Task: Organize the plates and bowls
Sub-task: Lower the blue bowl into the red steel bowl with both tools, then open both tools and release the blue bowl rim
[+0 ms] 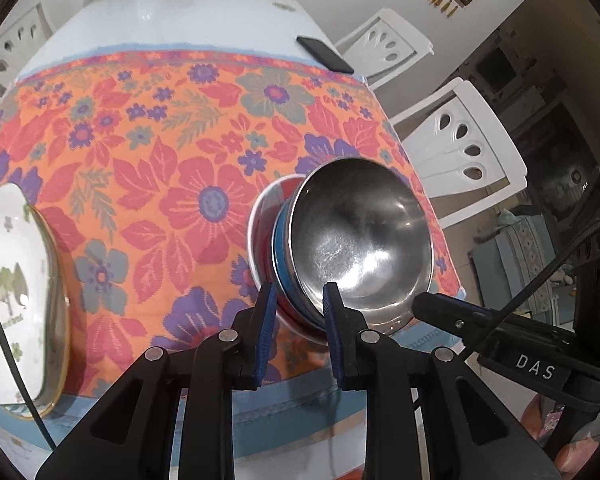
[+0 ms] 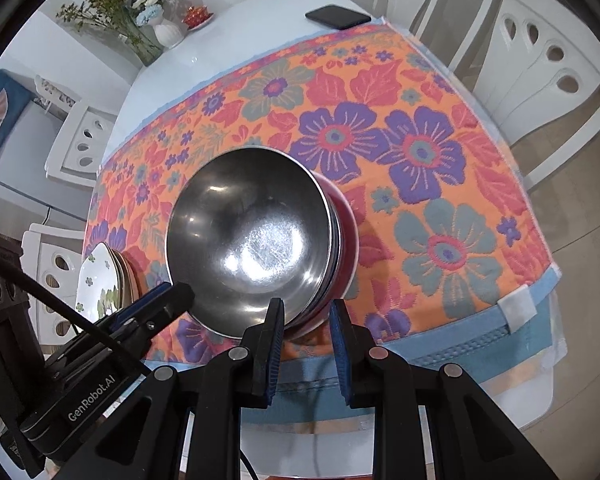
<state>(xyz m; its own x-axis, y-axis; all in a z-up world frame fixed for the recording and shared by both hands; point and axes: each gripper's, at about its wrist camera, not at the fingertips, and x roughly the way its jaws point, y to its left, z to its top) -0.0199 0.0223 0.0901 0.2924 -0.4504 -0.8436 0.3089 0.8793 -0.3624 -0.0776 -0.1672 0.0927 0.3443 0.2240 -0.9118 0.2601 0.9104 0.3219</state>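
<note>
A stack of nested bowls sits near the table's front edge, a shiny steel bowl (image 1: 364, 240) on top, a red and white bowl (image 1: 266, 220) at the bottom. It also shows in the right wrist view (image 2: 252, 240). My left gripper (image 1: 300, 300) has its fingers on either side of the stack's near rim. My right gripper (image 2: 306, 314) straddles the rim from the other side. Both sets of jaws stand a little apart around the rims; a firm grip cannot be told. A stack of white floral plates (image 1: 8, 288) lies at the left (image 2: 100, 280).
A floral orange cloth (image 1: 160, 160) covers the table. A black phone (image 1: 324, 54) lies at the far right edge. A vase of flowers (image 2: 148, 12) and a small red dish (image 2: 198, 16) stand at the far end. White chairs (image 1: 460, 144) surround the table.
</note>
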